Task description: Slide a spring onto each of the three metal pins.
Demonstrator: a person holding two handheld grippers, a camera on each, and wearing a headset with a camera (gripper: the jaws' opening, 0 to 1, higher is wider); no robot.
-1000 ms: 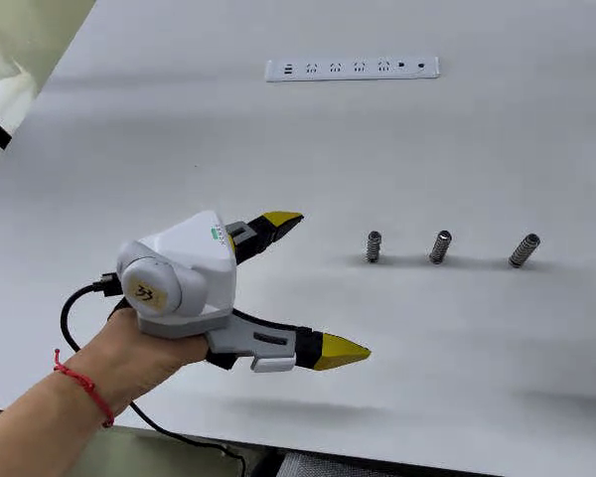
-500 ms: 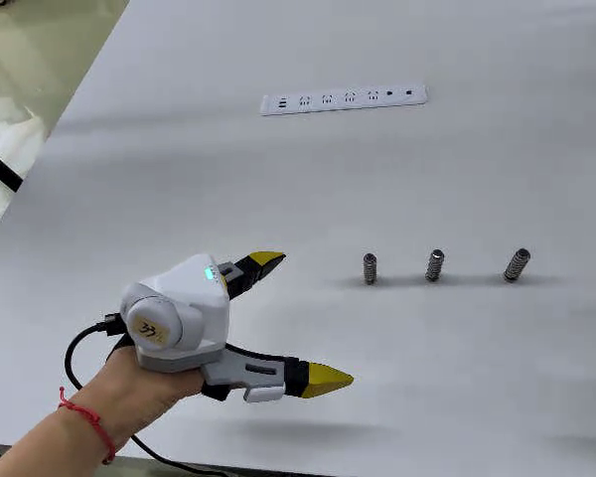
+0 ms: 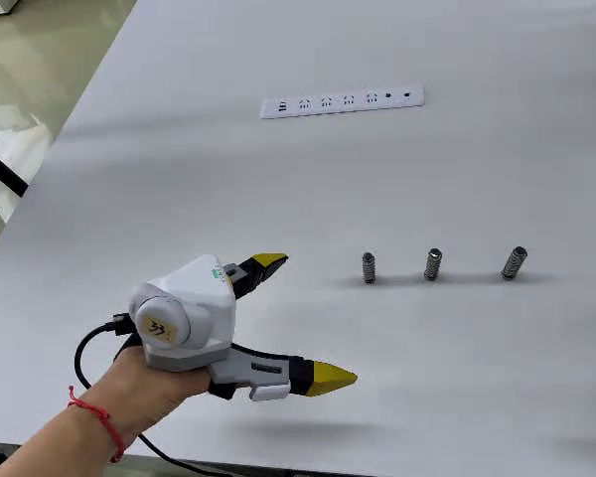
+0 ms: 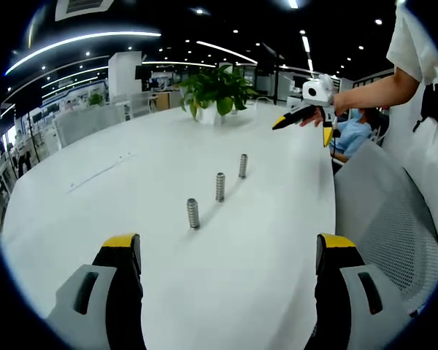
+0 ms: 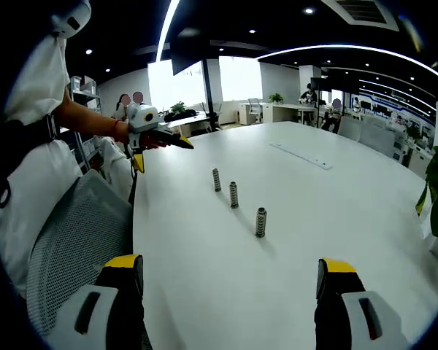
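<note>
Three coiled springs stand upright in a row on the white table (image 3: 179,189), each seeming to sit over a pin: left (image 3: 369,266), middle (image 3: 433,263), right (image 3: 515,262). In the left gripper view they run away from me (image 4: 193,214) (image 4: 220,187) (image 4: 243,165). My left gripper (image 3: 304,320) (image 4: 230,248), held in a hand, is open and holds nothing, left of the row and apart from it. My right gripper (image 5: 230,266) is open too, well short of the springs (image 5: 260,222). Each gripper sees the other (image 4: 304,129) (image 5: 160,153) raised over the table's edge.
A white power strip (image 3: 343,101) lies flat at the far side of the table. A potted plant (image 4: 217,91) stands at one end. A grey mesh chair (image 5: 73,233) sits by the near table edge, beside the person.
The head view has tilted, so everything sits lower in the picture. My left gripper has drawn slightly back toward me and stays open. The springs have not moved.
</note>
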